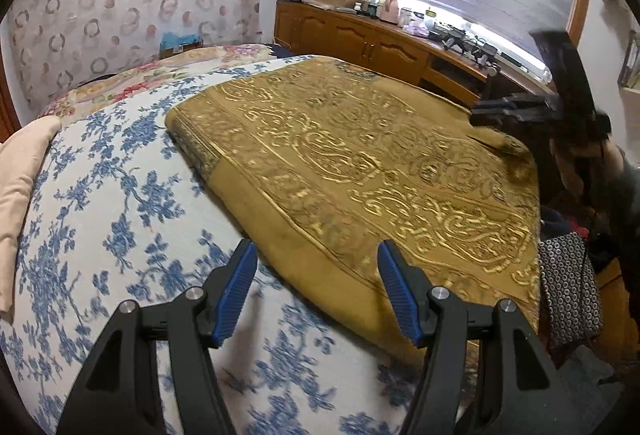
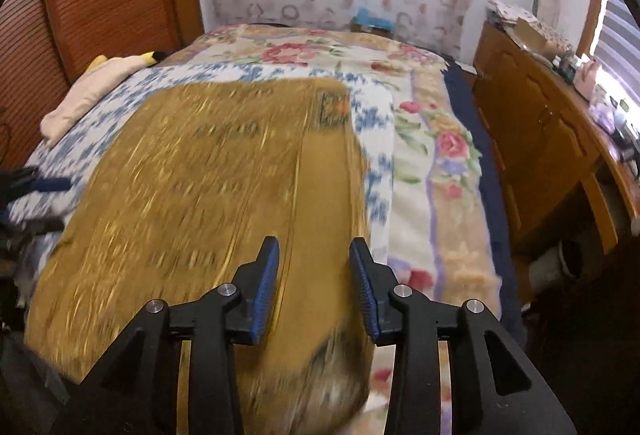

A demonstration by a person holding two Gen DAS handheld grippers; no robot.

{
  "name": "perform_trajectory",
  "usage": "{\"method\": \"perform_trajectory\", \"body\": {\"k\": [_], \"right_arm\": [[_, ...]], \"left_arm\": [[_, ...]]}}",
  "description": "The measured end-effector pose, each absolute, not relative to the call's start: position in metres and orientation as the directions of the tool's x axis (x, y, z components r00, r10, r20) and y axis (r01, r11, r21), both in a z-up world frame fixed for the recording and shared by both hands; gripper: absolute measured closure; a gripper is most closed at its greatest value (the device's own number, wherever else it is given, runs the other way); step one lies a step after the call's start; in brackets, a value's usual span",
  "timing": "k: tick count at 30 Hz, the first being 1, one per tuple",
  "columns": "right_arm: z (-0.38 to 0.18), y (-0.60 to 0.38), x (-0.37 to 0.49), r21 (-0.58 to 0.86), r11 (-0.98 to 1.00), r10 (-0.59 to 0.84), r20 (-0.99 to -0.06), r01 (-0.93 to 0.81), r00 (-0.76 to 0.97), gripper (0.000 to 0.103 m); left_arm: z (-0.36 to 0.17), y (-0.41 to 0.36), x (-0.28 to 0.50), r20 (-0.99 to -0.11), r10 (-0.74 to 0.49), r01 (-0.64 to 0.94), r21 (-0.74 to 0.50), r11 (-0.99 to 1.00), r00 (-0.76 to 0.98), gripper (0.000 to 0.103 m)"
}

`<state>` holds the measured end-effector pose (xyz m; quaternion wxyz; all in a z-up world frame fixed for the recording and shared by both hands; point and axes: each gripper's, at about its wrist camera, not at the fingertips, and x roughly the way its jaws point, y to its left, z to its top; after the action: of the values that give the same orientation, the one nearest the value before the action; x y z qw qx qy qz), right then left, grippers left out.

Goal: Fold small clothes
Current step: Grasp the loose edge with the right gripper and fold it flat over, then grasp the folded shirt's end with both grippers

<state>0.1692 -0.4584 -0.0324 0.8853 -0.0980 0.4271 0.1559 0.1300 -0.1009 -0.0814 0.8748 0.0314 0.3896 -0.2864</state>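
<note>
A mustard-gold cloth with a raised scroll pattern (image 1: 360, 163) lies folded flat on the bed. In the left wrist view my left gripper (image 1: 316, 251) hangs open just above the cloth's near left edge, with nothing between its blue pads. My right gripper (image 2: 315, 243) is open over the cloth's (image 2: 200, 175) right-hand border, the fabric lying below the gap and not pinched. That view is blurred. The right gripper (image 1: 486, 113) also shows as a dark shape at the cloth's far right corner. The left gripper (image 2: 44, 203) peeks in at the right wrist view's left edge.
A blue-flowered white bedspread (image 1: 120, 195) lies under the cloth, with a rose-patterned blanket (image 2: 436, 139) beyond. A cream cloth (image 2: 88, 91) lies at the bed's left side. A cluttered wooden cabinet (image 2: 540, 139) runs along the right, and a dotted dark fabric (image 1: 568, 275) hangs off the bed edge.
</note>
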Motion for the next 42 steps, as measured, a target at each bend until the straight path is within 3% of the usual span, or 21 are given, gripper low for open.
{"method": "perform_trajectory", "body": {"k": [9, 15, 30, 31, 34, 35, 38, 42], "right_arm": [[-0.052, -0.479, 0.113, 0.055, 0.959, 0.218, -0.770, -0.278, 0.599, 0.055], [-0.058, -0.480, 0.105, 0.140, 0.959, 0.263, -0.760, -0.244, 0.595, 0.054], [-0.060, -0.477, 0.093, 0.118, 0.964, 0.244, -0.753, -0.240, 0.611, 0.054], [-0.058, -0.477, 0.092, 0.119, 0.963, 0.246, -0.751, -0.241, 0.613, 0.054], [-0.056, -0.477, 0.089, 0.116, 0.962, 0.248, -0.746, -0.245, 0.619, 0.054], [-0.055, -0.477, 0.088, 0.116, 0.962, 0.249, -0.743, -0.247, 0.621, 0.054], [-0.052, -0.479, 0.087, 0.121, 0.961, 0.255, -0.738, -0.249, 0.624, 0.053], [-0.046, -0.479, 0.081, 0.129, 0.959, 0.264, -0.728, -0.251, 0.632, 0.050]], "left_arm": [[-0.088, -0.101, 0.101, -0.720, -0.482, 0.525, -0.191, 0.829, 0.500, 0.040], [-0.087, -0.100, 0.081, -0.710, -0.528, 0.531, -0.254, 0.809, 0.466, 0.040], [-0.100, -0.131, 0.055, -0.708, -0.618, 0.592, -0.349, 0.727, 0.341, 0.042], [-0.100, -0.133, 0.054, -0.711, -0.615, 0.596, -0.342, 0.727, 0.342, 0.044], [-0.100, -0.137, 0.052, -0.710, -0.623, 0.610, -0.345, 0.714, 0.327, 0.069], [-0.099, -0.136, 0.051, -0.707, -0.627, 0.616, -0.343, 0.709, 0.328, 0.086], [-0.085, -0.128, 0.047, -0.671, -0.642, 0.624, -0.332, 0.707, 0.371, 0.095], [-0.071, -0.109, 0.048, -0.629, -0.670, 0.613, -0.363, 0.702, 0.395, 0.096]]}}
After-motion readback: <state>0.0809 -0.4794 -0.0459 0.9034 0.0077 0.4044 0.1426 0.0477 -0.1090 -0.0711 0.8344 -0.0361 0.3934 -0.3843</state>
